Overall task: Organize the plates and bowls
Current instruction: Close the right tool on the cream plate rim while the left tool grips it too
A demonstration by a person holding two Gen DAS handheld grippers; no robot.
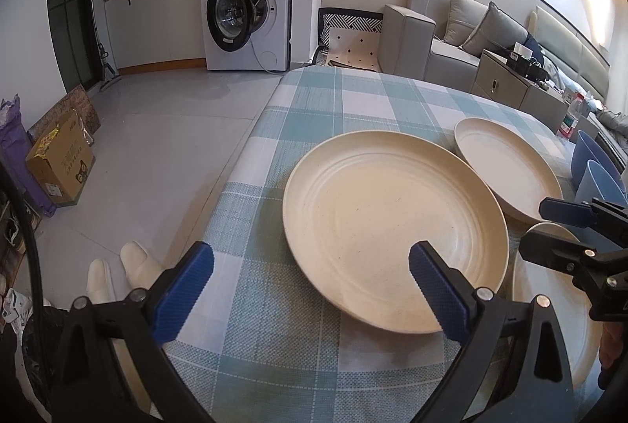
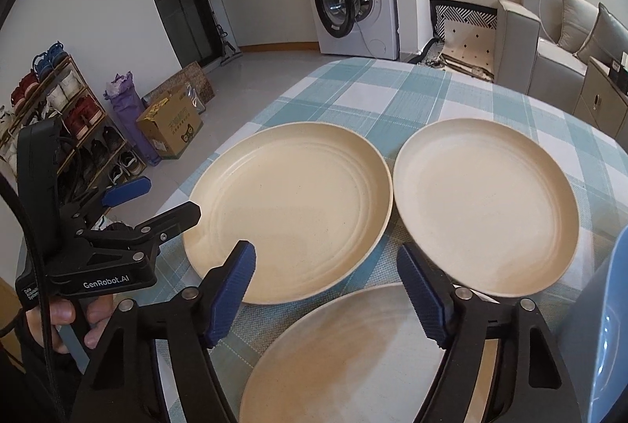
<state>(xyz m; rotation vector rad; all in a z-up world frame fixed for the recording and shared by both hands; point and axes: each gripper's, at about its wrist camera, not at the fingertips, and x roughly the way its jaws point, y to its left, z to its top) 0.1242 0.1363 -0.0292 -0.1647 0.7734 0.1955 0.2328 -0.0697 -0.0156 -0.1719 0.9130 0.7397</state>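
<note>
Ok, your L gripper [image 1: 310, 285] hangs open w/ one pad over the big cream plate [image 1: 392, 226]. Your R gripper [image 2: 325, 289] is open too, over the near plate [image 2: 345, 356], gripping nothing, on the checked cloth [image 2: 392, 89].

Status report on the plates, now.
Left gripper open at big cream plate. Right gripper open over near plate. Third plate, blue bowls untouched. Nothing in the way.

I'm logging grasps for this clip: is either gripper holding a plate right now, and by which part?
Nothing is held. The left gripper and right gripper both have open jaws above the cream plates, pressing on no rim.
</note>
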